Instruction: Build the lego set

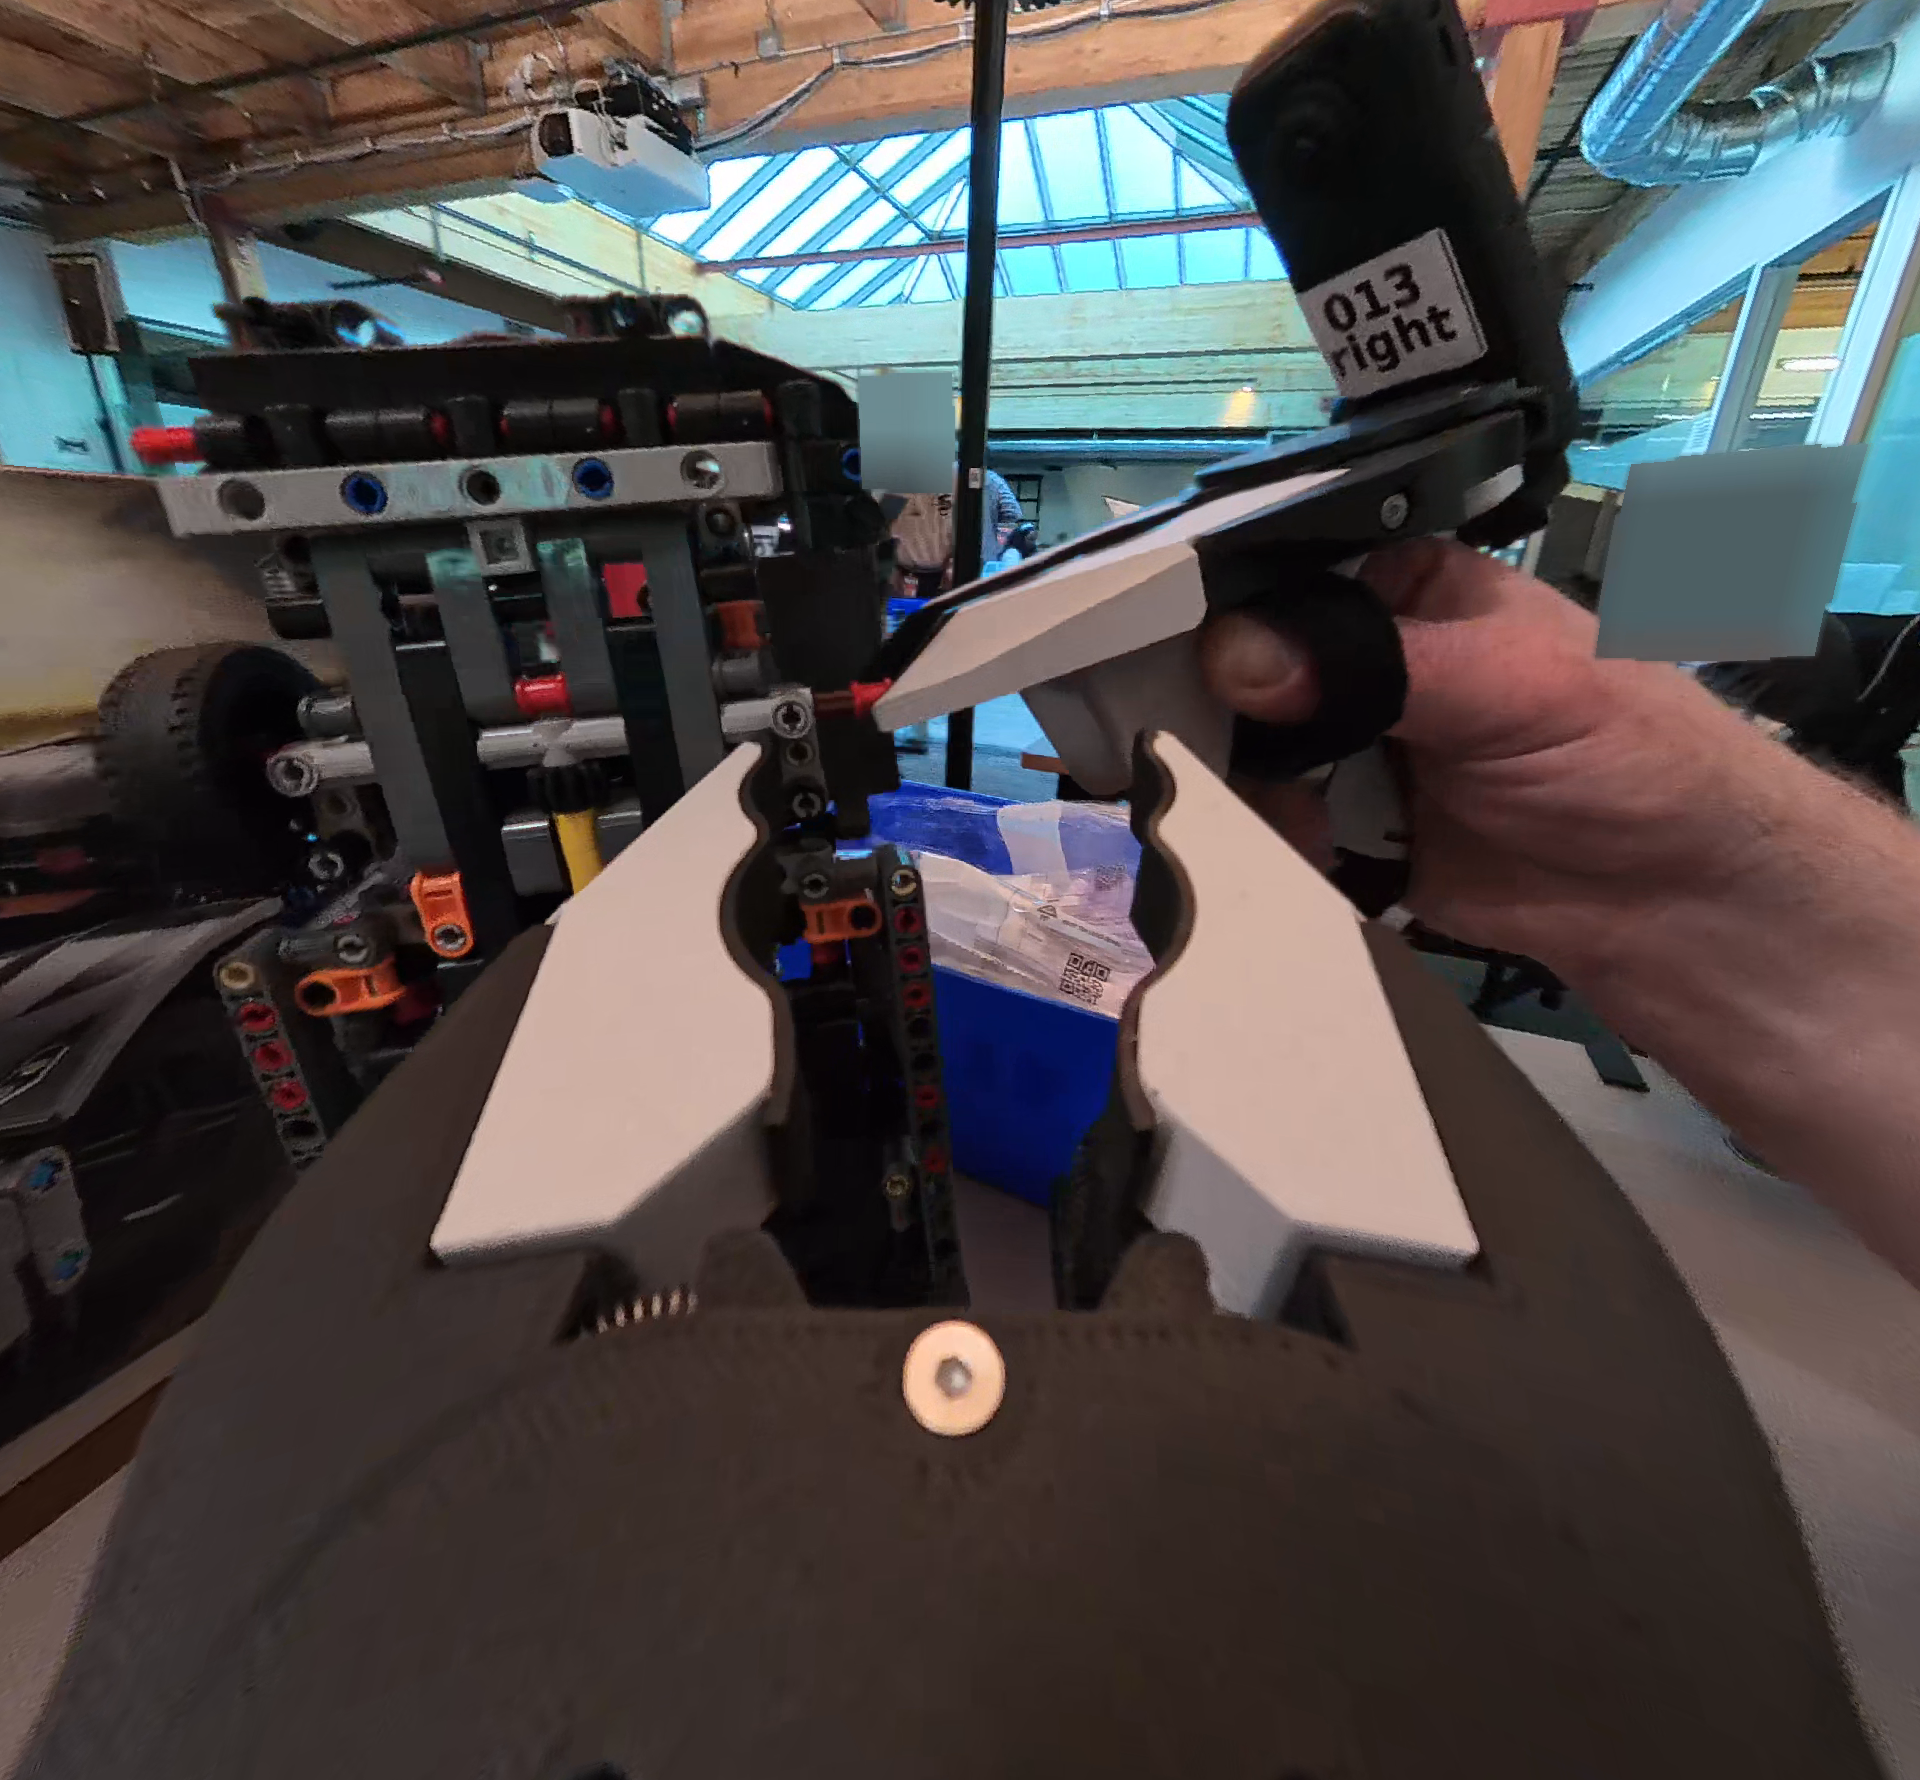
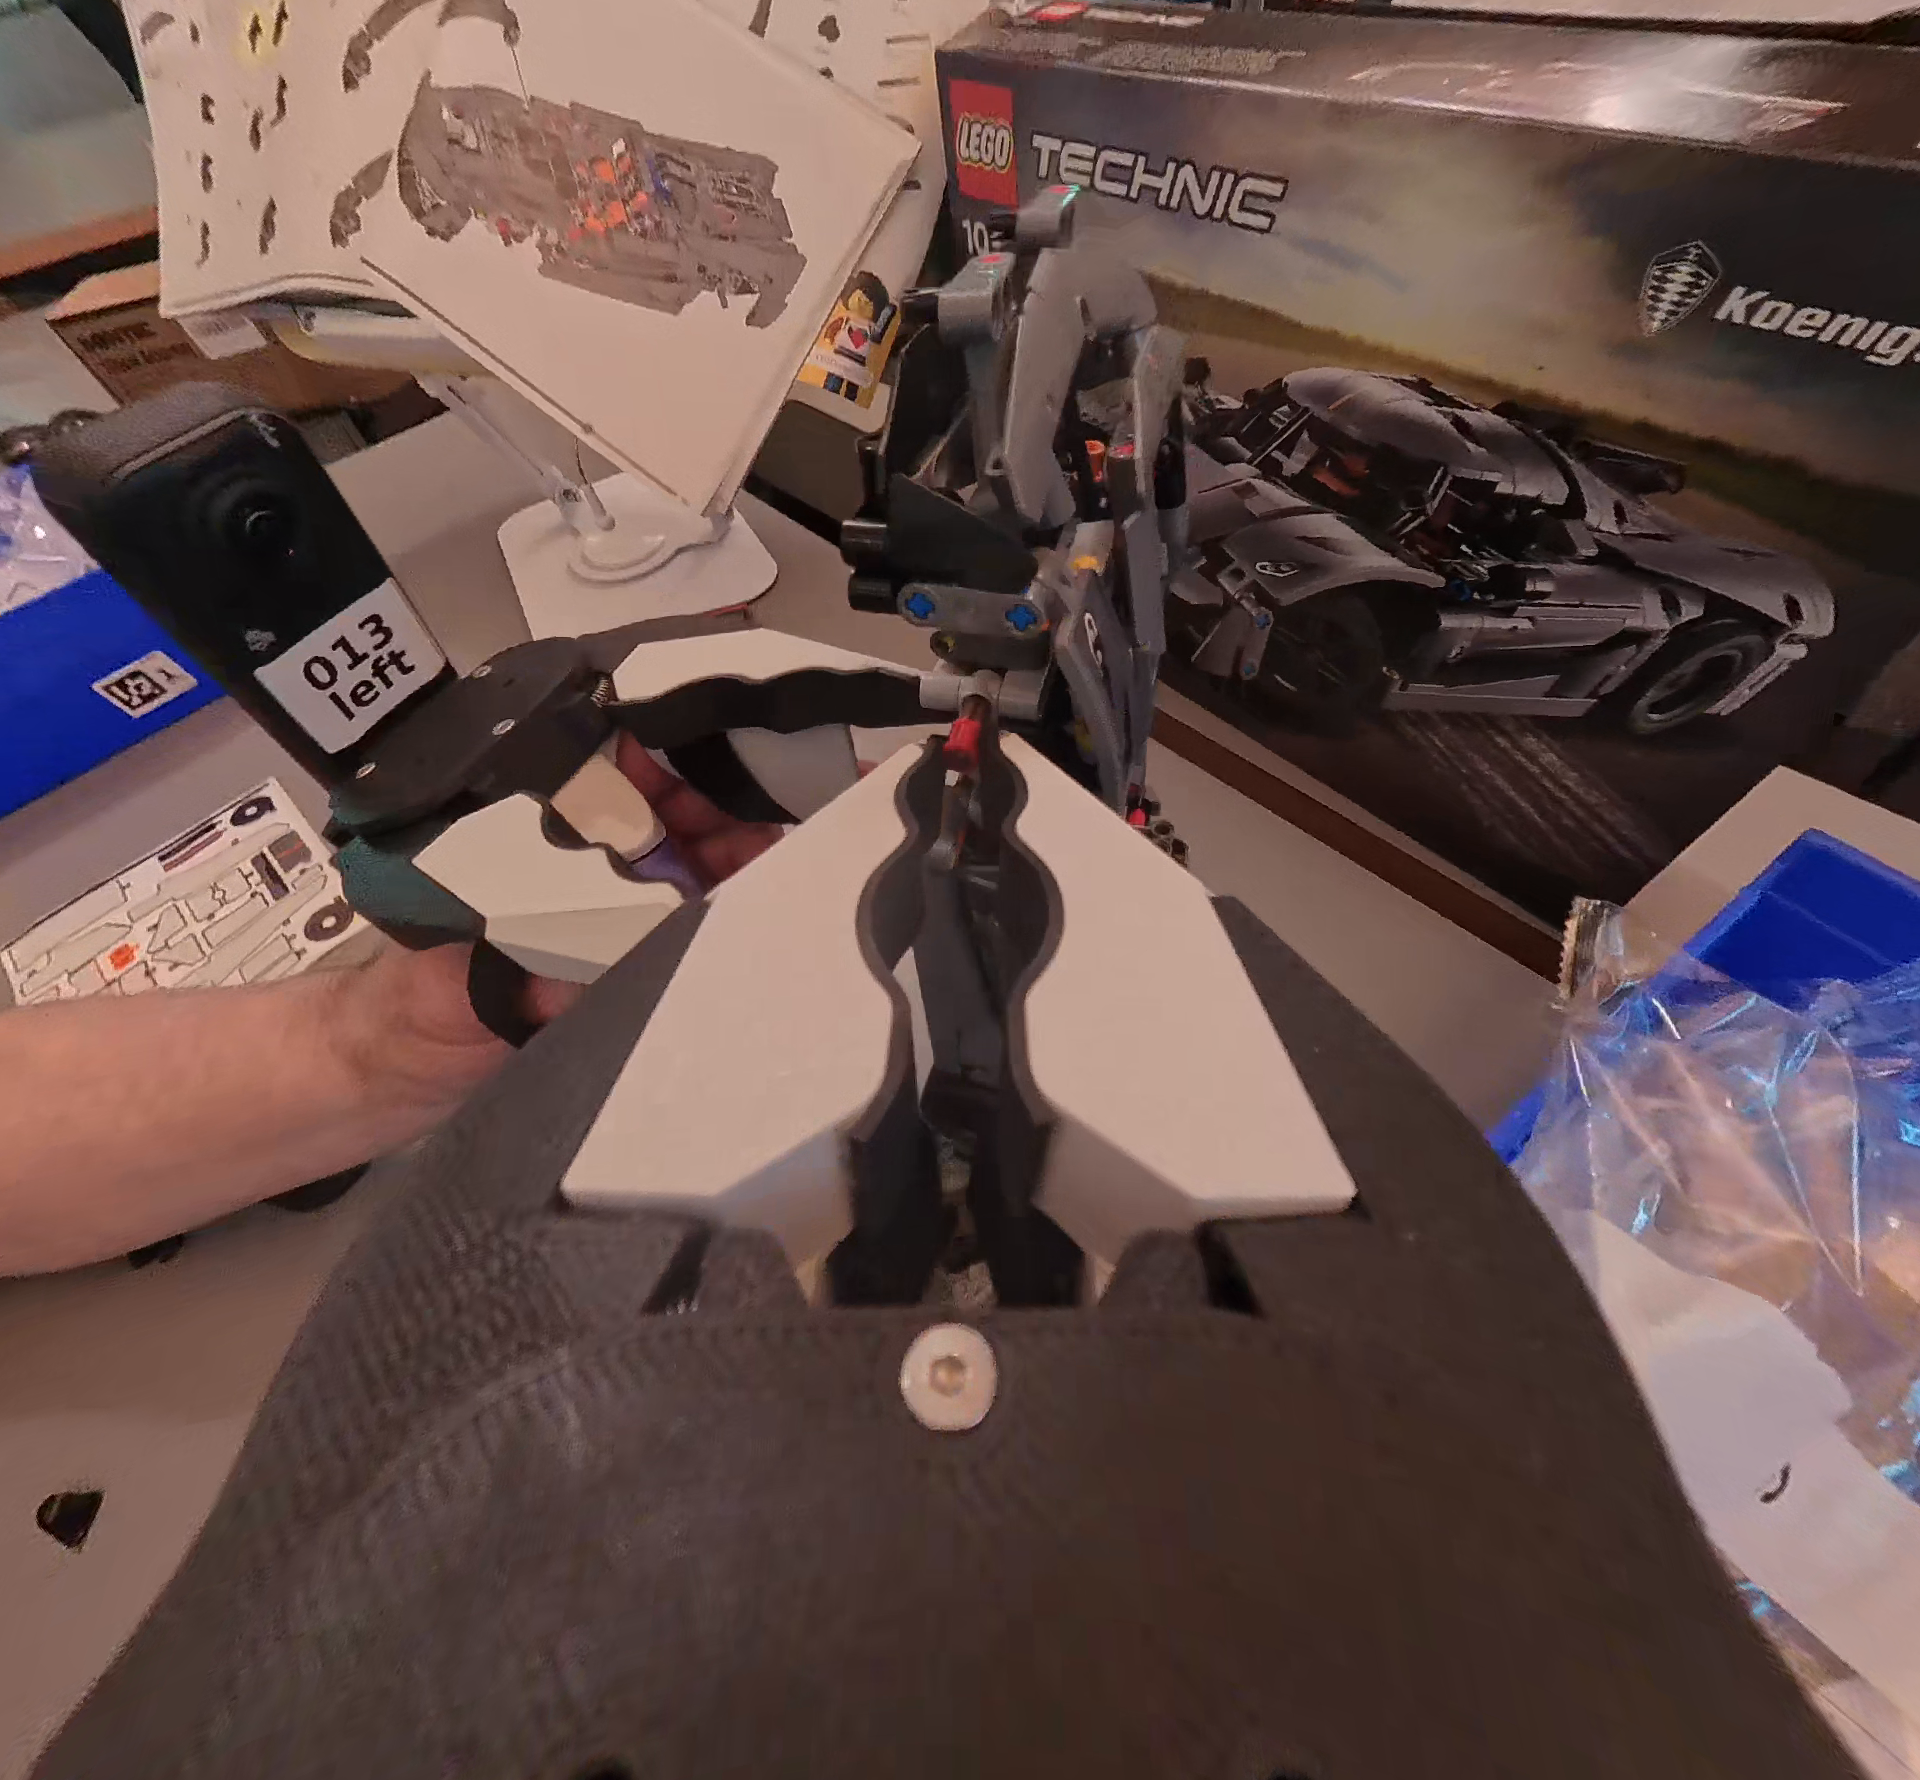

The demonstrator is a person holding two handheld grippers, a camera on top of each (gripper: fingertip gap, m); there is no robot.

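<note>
The partly built black and grey car model [image 1: 478, 483] stands on end on the table; it also shows in the right wrist view [image 2: 1081, 442]. My left gripper [image 1: 956, 754] has its jaws apart around a black studded beam [image 1: 914, 1003] of the model, which lies against the left finger. It appears from the side in the right wrist view [image 2: 914, 712]. My right gripper [image 2: 964, 754] is shut on a small dark piece with a red pin [image 2: 961, 743]. Its tip [image 1: 883, 702] presses the pin [image 1: 862, 696] against a grey connector [image 1: 790, 717] on the model's side.
The set's box [image 2: 1455, 380] stands behind the model, with the instruction booklet [image 2: 582, 224] on a white stand to its left. A blue bin [image 1: 1018, 1055] holds plastic bags. More bags [image 2: 1714, 1107] lie at right, a sticker sheet [image 2: 177, 889] at left. A black pole [image 1: 982, 380] rises behind.
</note>
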